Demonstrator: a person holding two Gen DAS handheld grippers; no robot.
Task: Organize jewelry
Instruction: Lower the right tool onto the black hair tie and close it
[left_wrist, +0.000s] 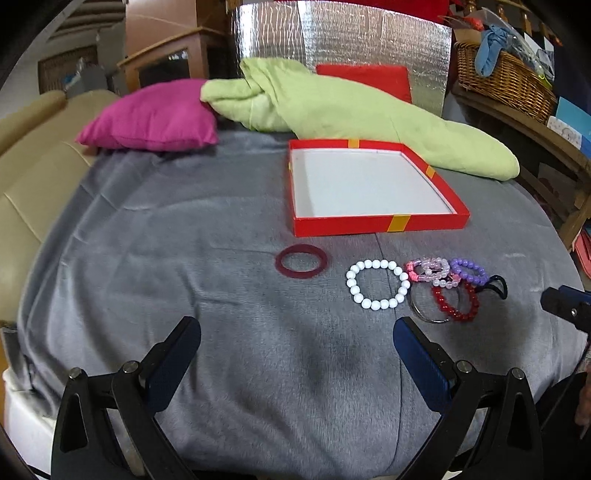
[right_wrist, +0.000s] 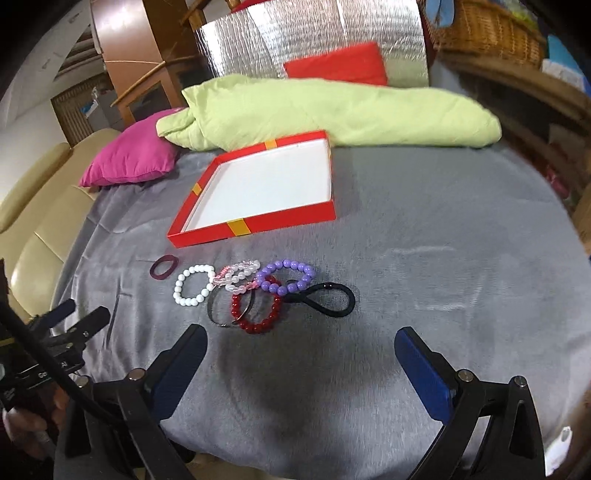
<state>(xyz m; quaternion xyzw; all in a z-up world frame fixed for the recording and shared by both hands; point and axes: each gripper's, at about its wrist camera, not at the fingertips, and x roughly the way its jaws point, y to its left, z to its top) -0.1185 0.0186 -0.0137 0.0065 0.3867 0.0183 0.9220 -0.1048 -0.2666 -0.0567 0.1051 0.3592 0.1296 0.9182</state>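
Note:
A shallow red box (left_wrist: 380, 223) (right_wrist: 255, 226) with a white inside lies open on the grey blanket. In front of it lie a dark red ring (left_wrist: 301, 260) (right_wrist: 164, 267), a white bead bracelet (left_wrist: 377, 283) (right_wrist: 192, 285), a pink bead bracelet (left_wrist: 430, 271) (right_wrist: 240, 275), a purple bead bracelet (left_wrist: 468, 270) (right_wrist: 286, 276), a red bead bracelet (left_wrist: 457, 301) (right_wrist: 256, 308), a thin metal bangle (left_wrist: 428, 310) (right_wrist: 225, 306) and a black hair tie (left_wrist: 495, 286) (right_wrist: 325, 299). My left gripper (left_wrist: 297, 334) is open and empty, short of the ring. My right gripper (right_wrist: 301, 341) is open and empty, just short of the red bracelet.
A green quilt (left_wrist: 332, 107) (right_wrist: 332, 110), a magenta cushion (left_wrist: 151, 120) (right_wrist: 129, 158) and a red cushion (left_wrist: 364, 79) lie behind the box. A beige sofa (left_wrist: 33, 166) is on the left. A wicker basket (left_wrist: 506, 79) stands on a shelf at the right.

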